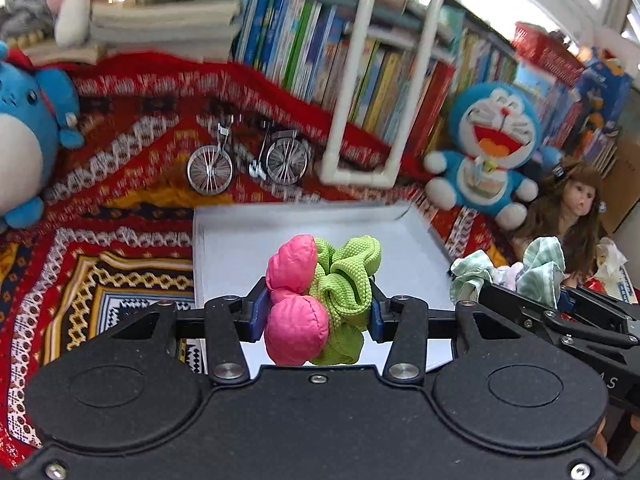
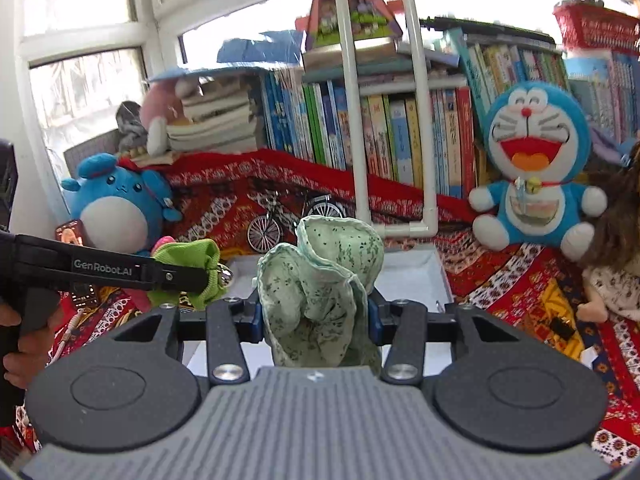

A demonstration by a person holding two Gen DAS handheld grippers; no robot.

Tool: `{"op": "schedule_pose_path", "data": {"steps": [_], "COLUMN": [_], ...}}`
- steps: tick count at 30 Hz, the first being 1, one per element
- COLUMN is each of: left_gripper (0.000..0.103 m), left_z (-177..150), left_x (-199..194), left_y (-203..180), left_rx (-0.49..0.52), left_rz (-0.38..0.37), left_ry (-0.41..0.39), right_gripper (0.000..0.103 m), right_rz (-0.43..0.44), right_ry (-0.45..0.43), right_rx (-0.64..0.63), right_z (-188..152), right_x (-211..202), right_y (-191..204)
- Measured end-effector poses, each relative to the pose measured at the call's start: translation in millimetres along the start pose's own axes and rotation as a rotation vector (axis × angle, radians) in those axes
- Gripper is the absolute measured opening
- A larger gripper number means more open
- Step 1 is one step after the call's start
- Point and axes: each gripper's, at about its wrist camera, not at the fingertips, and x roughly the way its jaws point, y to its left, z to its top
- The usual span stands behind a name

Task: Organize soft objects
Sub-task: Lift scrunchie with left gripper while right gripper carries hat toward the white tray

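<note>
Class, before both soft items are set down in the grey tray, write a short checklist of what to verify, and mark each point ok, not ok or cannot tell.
1. Left tongs grip the pink-and-green toy firmly: ok, it sits pinched between both pads.
2. Right tongs grip the green cloth: ok, the cloth bunches up between the pads.
3. Tray lies ahead of both tongs: ok.
4. Tray floor free for the items: ok in the part that shows; the near part is hidden.
5. The two tongs are apart from each other: ok, side by side without touching.
6. Height above the tray: cannot tell.
</note>
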Motion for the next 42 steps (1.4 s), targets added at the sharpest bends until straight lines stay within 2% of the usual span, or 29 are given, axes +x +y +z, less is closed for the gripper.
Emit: {"op": "schedule_pose_path", "data": {"steps": [6,13,21,42], "left_gripper": [0.044,0.045,0.045,0.049], "left_z": [12,22,24,14], "left_x": [37,68,90,107], "left_y": [7,9,15,26], "left_rx": [-0.028,-0.038,-0.061,-0.075], "left_rz": [-0.004,0.006,0.014,0.044], "left_ry": [0.101,0.169,0.213,0.252], "right_gripper": [0.052,0.052,0.055,0.055], "right_rz": [-0.021,-0.025,-0.023,-0.059], "right_ry": [0.083,0.15,0.188,0.238], "right_rx": [0.062,0.152,0.151,0.172], "right_z": [4,-1,-1,-5], "right_x": [38,74,86,105], "right_y": [-15,-30,-26,-22]}}
